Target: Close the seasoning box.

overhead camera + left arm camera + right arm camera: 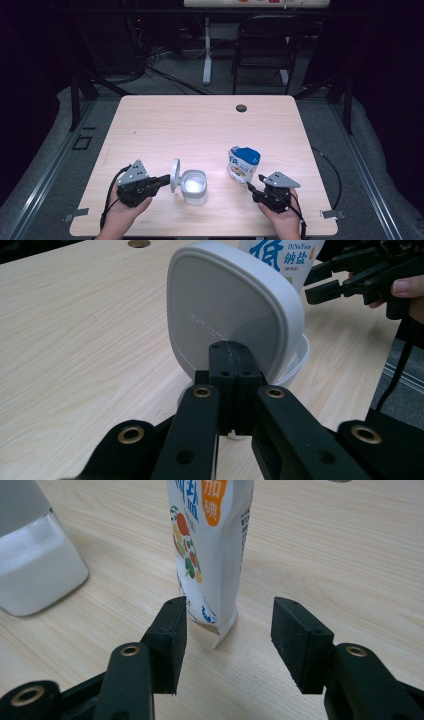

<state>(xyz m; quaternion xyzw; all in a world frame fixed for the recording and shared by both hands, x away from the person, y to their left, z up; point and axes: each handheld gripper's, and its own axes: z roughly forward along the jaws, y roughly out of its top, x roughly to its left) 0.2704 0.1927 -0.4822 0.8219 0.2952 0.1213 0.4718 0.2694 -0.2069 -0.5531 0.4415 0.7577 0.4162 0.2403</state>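
Note:
A white container (195, 187) with white powder inside stands near the table's front, its hinged lid (175, 175) raised upright on its left. My left gripper (166, 179) is shut with nothing between its pads, its tips (227, 347) right against the lid's outer face (225, 295). A blue and white salt bag (243, 162) stands to the right of the container. My right gripper (254, 186) is open just in front of the bag. In the right gripper view the bag's lower corner (220, 615) lies between the spread pads of that gripper (227, 625), touching neither.
The wooden table (200, 125) has a round cable hole (241, 108) near its far edge. A black chair (265, 45) and a desk leg (206, 50) stand beyond the table. Black cables trail from both grippers over the front edge.

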